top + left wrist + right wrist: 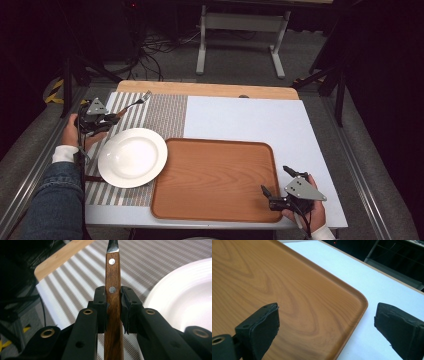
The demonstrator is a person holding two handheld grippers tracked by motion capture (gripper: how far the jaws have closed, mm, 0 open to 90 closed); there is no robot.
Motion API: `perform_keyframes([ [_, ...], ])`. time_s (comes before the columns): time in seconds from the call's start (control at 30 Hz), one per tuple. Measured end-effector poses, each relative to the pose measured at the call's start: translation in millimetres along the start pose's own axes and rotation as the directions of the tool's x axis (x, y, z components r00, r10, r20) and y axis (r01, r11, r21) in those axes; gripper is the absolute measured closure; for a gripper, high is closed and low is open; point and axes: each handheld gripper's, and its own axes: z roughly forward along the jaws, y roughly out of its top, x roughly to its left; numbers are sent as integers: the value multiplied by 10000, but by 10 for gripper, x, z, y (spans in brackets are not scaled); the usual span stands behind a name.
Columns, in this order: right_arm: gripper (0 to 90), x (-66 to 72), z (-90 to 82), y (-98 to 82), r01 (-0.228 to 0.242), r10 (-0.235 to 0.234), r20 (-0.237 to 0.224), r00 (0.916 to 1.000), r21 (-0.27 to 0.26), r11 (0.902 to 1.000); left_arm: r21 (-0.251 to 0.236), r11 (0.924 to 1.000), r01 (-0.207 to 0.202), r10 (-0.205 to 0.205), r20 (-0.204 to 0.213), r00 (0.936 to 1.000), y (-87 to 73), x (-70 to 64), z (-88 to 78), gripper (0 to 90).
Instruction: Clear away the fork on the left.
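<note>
Fig.: two hand-held grippers at a place setting. The left gripper [113,305] is clenched on the wooden handle of a fork [134,104]; the high view shows tines at the far end, while the left gripper view shows the riveted handle [113,277] running straight out btwn the jaws, w/ one rivet level with the pads and a second beyond them, just before the metal neck. The fork appears lifted off the striped placemat [75,277], which lies beneath and ahead of the jaws; contact cannot be confirmed. A white plate [190,297] sits to the right of the jaws, close but apart from the handle.

The right gripper [327,322] is released, jaws wide apart, hovering over the near right corner of the wooden tray [287,290]; the tray rim passes btwn the jaws, w/ pale counter [367,285] beyond.

Handling (judgement): fork is light, stiff, not fragile; the smooth handle may slip or pivot if gripped lightly, and the grip sits toward the tine end of the handle, so the butt end behind the jaws may lever downward. Flat handle faces are the sensible hold. Plate is rigid, breakable, glossy; best kept clear of the fork's swing.

Markings: no brand, label or legible writing on fork, plate, tray or mat.
</note>
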Motion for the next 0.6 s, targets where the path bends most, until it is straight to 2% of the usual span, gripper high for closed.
perform_keyframes([
  [0.07, 71, -8, -16, 6, -11, 13, 128, 9999, -96, 10000, -214, 9997, -126, 128, 105, 9999, 7, -86, -3, 761],
  [0.23, 71, -25, -45, 13, -93, 97, 123, 9999, -328, 9994, -629, 9975, -307, 327, 305, 9990, 53, -244, -40, 761],
  [0.37, 71, -26, -48, 3, -204, 206, 74, 9998, -323, 9993, -867, 9949, -520, 544, 251, 9982, 95, -364, -57, 761],
  [0.43, 71, -37, -48, -4, -255, 257, 73, 9996, -318, 9992, -1042, 9935, -449, 490, 370, 9981, 105, -412, -66, 761],
  [0.6, 71, -55, -51, -9, -352, 354, 53, 9994, -376, 9987, -1284, 9894, -678, 732, 374, 9966, 146, -551, -171, 761],
])
